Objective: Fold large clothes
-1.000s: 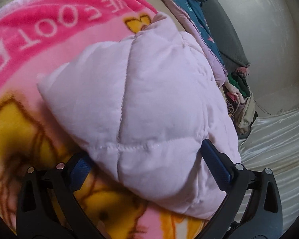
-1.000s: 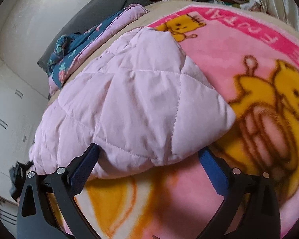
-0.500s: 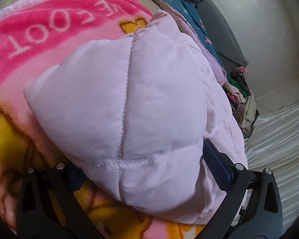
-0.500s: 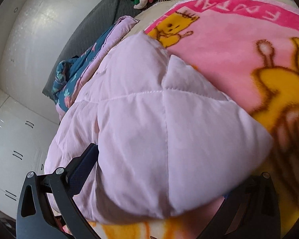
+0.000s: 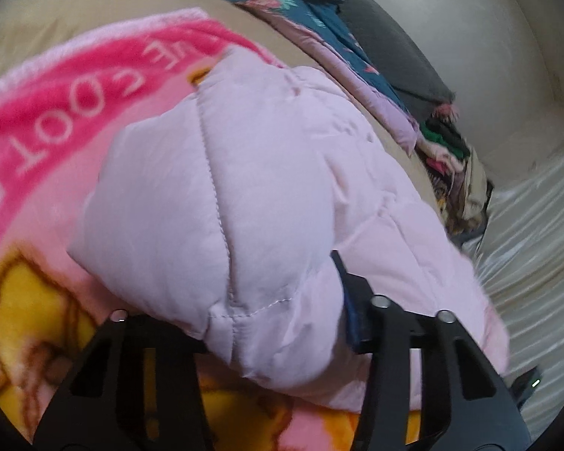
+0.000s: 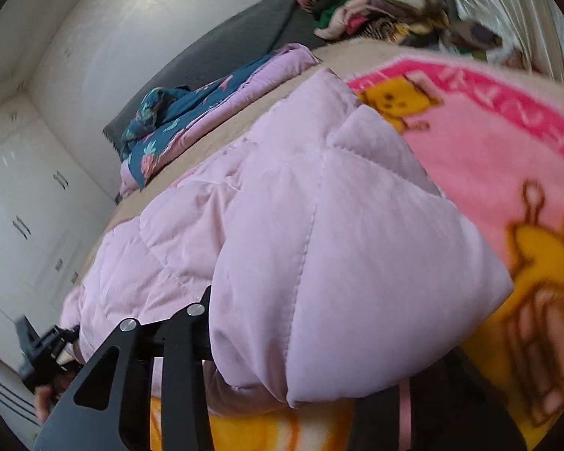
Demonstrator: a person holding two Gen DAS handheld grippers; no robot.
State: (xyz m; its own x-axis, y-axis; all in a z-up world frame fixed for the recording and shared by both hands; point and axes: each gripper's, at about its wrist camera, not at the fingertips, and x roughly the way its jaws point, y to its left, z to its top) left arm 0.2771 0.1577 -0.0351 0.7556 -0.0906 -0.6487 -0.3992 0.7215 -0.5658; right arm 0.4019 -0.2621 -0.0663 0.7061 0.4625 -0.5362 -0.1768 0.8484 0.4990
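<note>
Both my claws have just closed: left claw [image 5: 278,323] and right claw [image 6: 319,342] each clamped on jacket [image 5: 267,203] hem, lying on blanket [image 5: 56,120]. Slick puffy fabric could slip out on the lift

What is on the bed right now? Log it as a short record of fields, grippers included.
garment: pale pink quilted jacket, lying on the blanket
surface: pink and yellow cartoon blanket over a beige bed cover
left gripper: jaws have just been closing, now pinching the jacket's near edge
right gripper: jaws have just been closing, now pinching the jacket's near edge
behind: teal floral quilt, grey pillow, heap of mixed clothes
</note>
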